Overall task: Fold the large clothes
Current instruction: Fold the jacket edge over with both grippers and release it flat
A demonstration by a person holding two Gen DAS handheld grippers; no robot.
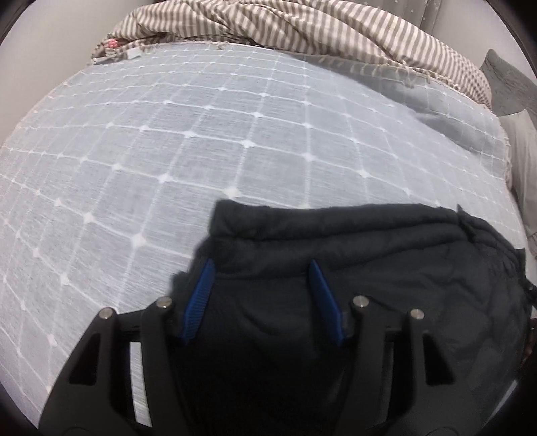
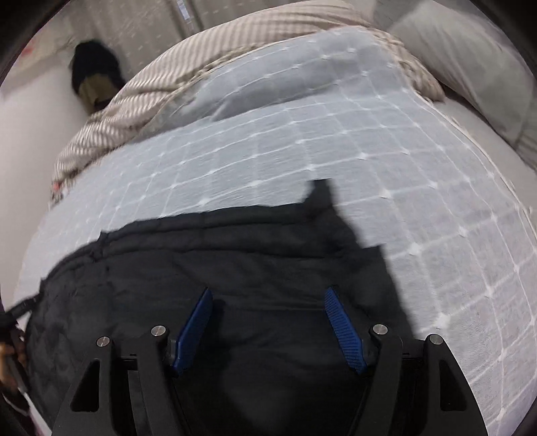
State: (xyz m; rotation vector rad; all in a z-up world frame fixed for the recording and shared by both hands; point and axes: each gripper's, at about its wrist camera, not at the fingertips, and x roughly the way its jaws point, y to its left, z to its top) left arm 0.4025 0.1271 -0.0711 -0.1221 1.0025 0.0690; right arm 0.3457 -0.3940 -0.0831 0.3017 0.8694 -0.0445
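Observation:
A dark navy quilted garment (image 1: 369, 268) lies folded on the pale blue checked bedspread (image 1: 167, 151). My left gripper (image 1: 261, 265) is open above the garment's left end, its blue pads (image 1: 198, 302) spread apart with nothing between them. In the right wrist view the same garment (image 2: 235, 261) lies across the near part of the bed, with a corner sticking up at its far right edge. My right gripper (image 2: 268, 295) is open above the garment's right part, blue pads (image 2: 342, 328) spread and empty.
A brown-and-white striped blanket (image 1: 302, 26) is bunched along the far side of the bed and also shows in the right wrist view (image 2: 134, 104). Grey pillows (image 1: 513, 87) lie at the right. A black object (image 2: 94, 77) stands by the wall.

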